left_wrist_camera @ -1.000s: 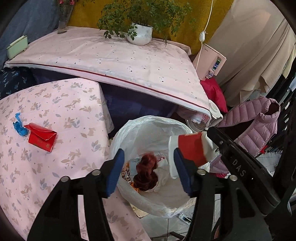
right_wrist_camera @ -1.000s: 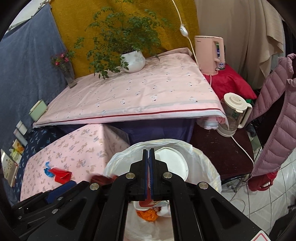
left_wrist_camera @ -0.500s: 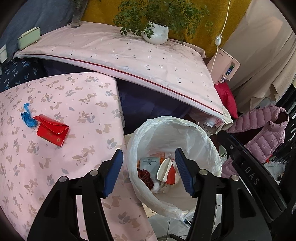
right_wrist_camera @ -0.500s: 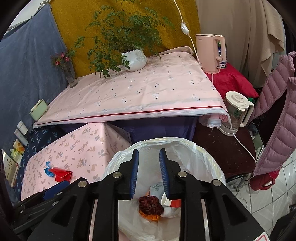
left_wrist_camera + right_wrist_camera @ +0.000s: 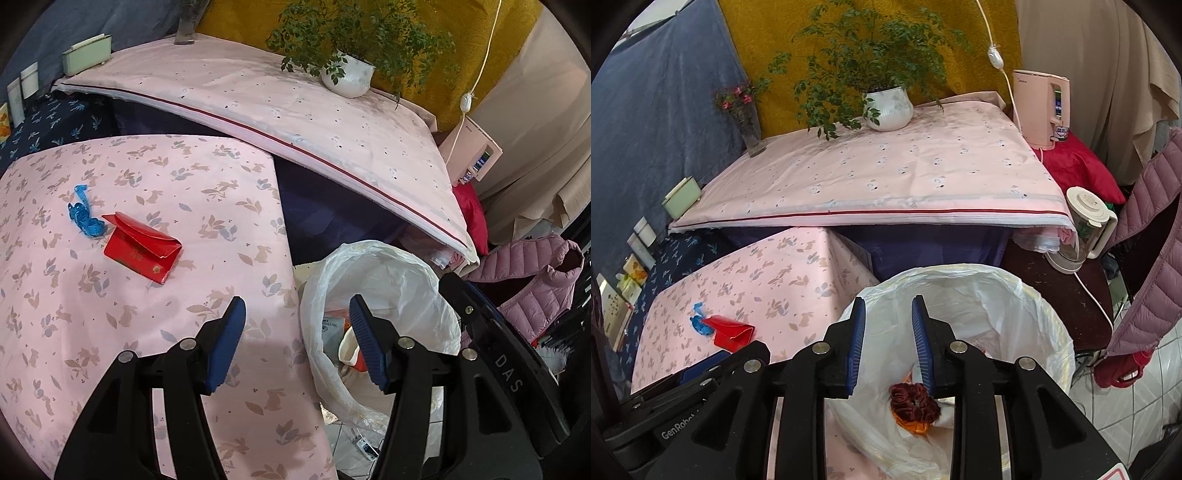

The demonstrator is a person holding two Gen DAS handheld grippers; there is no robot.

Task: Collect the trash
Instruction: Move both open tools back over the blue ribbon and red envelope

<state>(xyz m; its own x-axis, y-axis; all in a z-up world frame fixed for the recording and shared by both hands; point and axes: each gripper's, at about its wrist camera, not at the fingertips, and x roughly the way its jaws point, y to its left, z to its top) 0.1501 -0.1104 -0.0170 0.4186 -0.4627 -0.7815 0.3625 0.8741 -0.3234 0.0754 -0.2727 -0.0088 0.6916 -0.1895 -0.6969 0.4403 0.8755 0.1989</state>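
Both grippers have swung away from above the bin bag (image 5: 1015, 295) toward the pink leaf-print table (image 5: 147, 332), and the dark red scrunchie (image 5: 914, 400) once hanging over the bag now lies inside it on orange scraps. Beside the bag's rim, the left gripper (image 5: 297, 343) holds its 2 blue pads well apart around nothing, while the right gripper (image 5: 888, 347), over the bag's near edge, has jaws opening and empty. On the table beyond the bag, a red envelope (image 5: 142, 249) touches a blue ribbon scrap (image 5: 83, 218).

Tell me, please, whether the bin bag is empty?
Not empty: the bag holds a dark red scrunchie and orange scraps.
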